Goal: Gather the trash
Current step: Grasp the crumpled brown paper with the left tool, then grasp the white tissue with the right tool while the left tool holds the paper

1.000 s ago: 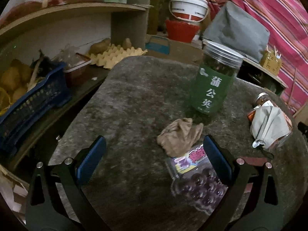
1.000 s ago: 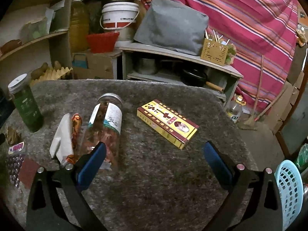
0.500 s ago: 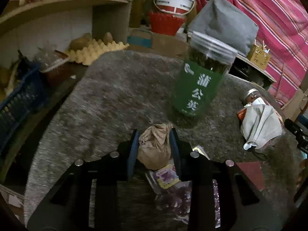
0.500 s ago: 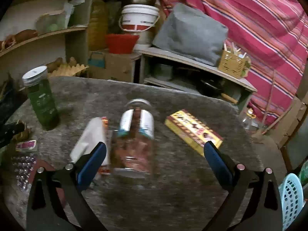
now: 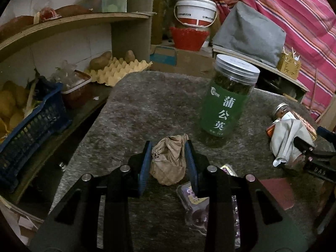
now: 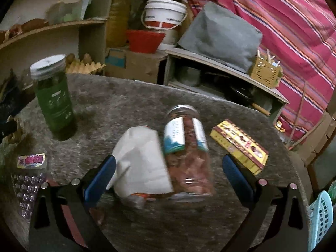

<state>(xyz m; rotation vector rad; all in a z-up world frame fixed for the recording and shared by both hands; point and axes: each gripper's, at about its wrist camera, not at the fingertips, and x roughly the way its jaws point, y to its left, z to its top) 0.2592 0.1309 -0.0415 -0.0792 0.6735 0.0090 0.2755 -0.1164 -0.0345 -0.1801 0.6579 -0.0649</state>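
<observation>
Brown crumpled paper [image 5: 169, 163] fills the left gripper [image 5: 168, 163]; right gripper [image 6: 166, 172] gapes.

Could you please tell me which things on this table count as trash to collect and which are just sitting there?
Trash: brown paper wad, held by the left gripper; white wrapper.
Lying about: green jar, yellow box, tipped jar.

Crumpled brown paper wad [image 5: 169, 163] pinched between my left pads; white crumpled wrapper [image 6: 142, 163] lies against the toppled jar [image 6: 187, 153].
</observation>
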